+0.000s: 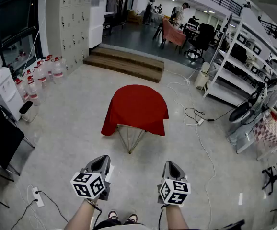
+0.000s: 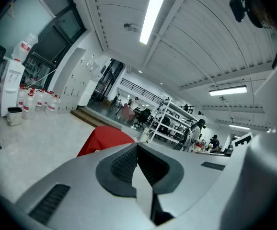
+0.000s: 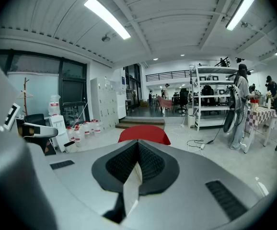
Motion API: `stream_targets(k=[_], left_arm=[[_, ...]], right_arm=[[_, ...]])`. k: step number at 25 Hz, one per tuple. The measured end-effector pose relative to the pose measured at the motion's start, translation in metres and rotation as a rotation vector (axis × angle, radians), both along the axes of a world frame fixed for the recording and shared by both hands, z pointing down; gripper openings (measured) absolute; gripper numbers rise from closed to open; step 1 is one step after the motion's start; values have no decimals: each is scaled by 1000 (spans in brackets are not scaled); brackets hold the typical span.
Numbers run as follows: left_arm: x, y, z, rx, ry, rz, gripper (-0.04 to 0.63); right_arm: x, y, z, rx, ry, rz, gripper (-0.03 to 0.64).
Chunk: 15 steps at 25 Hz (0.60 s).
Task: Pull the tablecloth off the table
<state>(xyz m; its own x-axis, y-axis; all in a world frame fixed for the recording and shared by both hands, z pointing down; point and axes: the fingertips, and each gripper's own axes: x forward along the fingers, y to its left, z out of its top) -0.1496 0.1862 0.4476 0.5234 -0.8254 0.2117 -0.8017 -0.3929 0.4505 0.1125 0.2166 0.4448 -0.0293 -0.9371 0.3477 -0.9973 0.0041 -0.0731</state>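
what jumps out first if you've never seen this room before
The red tablecloth, draped over a small table in the middle of the pale floor, catches the eye first. At the bottom of the head view, the left gripper and right gripper are both shut and empty, well short of the cloth. A cluster of red-capped water bottles stands at the far left.

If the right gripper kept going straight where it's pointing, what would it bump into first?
Probably the red tablecloth draped over the little table, dead ahead of the shut right gripper. The floor between looks free, though depth is hard to judge.
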Motion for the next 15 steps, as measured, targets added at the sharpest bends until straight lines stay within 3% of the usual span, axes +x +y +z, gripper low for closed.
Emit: stream_targets(k=[15], left_arm=[[-28, 6, 8, -9, 26, 0, 17]], right_arm=[[-27, 16, 4, -26, -16, 4, 25]])
